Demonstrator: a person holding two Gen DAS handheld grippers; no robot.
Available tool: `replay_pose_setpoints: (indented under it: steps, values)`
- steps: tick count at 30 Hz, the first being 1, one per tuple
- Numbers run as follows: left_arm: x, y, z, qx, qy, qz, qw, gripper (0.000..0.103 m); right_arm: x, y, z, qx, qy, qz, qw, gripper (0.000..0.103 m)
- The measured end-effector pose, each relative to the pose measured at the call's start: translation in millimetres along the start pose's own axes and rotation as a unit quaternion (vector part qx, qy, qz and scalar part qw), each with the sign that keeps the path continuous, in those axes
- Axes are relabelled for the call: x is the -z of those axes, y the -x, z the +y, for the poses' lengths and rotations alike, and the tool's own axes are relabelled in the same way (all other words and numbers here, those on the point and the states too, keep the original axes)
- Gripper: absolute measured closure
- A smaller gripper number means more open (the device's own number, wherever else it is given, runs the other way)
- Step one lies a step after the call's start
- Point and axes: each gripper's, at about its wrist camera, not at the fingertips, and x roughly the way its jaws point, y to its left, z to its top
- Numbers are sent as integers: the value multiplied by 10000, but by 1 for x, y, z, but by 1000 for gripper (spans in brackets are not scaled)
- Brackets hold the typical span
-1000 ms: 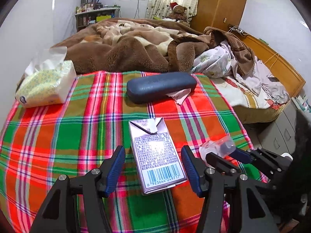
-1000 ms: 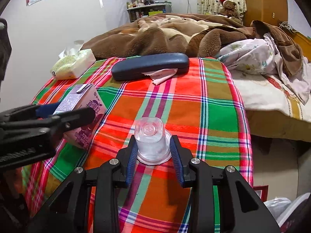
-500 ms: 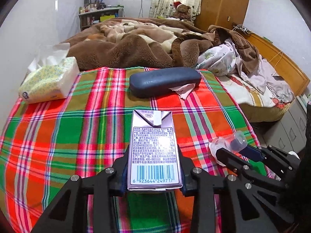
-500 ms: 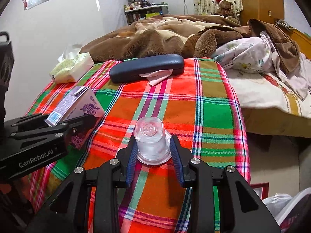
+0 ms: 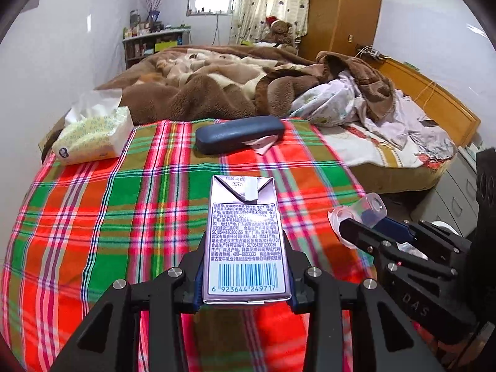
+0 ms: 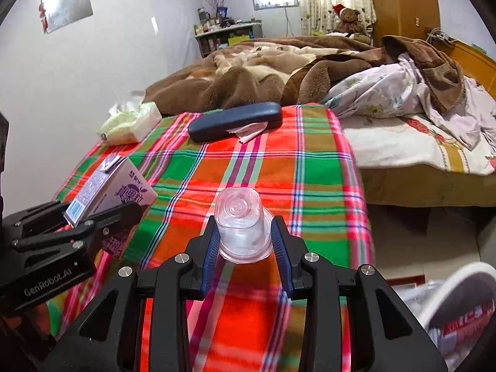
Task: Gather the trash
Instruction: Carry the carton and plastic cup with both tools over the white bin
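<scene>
A purple milk carton (image 5: 245,238) with a barcode sits clamped in my left gripper (image 5: 245,276), lifted off the plaid cloth (image 5: 93,217). The right wrist view shows the same carton (image 6: 114,189) at the left, held in the left gripper (image 6: 93,217). My right gripper (image 6: 246,241) is shut on a clear plastic cup (image 6: 241,223), held bottom-forward above the cloth (image 6: 279,170). In the left wrist view that cup (image 5: 359,214) shows at the right between the right gripper's fingers (image 5: 381,229). A crumpled tissue (image 5: 263,144) pokes out from under a dark blue glasses case (image 5: 238,133).
A tissue pack (image 5: 93,136) lies at the cloth's far left corner. Brown blankets (image 5: 217,83) and clothes (image 5: 372,105) cover the bed behind. A white bag-lined bin (image 6: 455,313) shows at the lower right in the right wrist view, beside bare floor (image 6: 418,241).
My left gripper closed on the milk carton and lifted it off the cloth. The right gripper, holding the cup throughout, rose too.
</scene>
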Motion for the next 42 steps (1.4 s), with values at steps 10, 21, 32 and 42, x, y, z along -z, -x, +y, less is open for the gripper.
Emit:
replay_pose_setpoints:
  steps: [10, 21, 32, 42]
  values:
    - [25, 52, -51, 245, -293, -251, 9990, 64, 17, 64, -18, 146, -128, -455, 9988, 68]
    - [43, 95, -117, 634, -704, -526, 9941, 64, 39, 119, -49, 532, -300, -853, 9945, 68]
    - [61, 104, -182, 999, -1154, -507, 9870, 64, 67, 153, -94, 982, -695, -984, 9879, 68]
    - [85, 70, -238, 1384, -1487, -15, 9792, 64, 97, 153, -145, 1424, -1097, -646, 9816, 68]
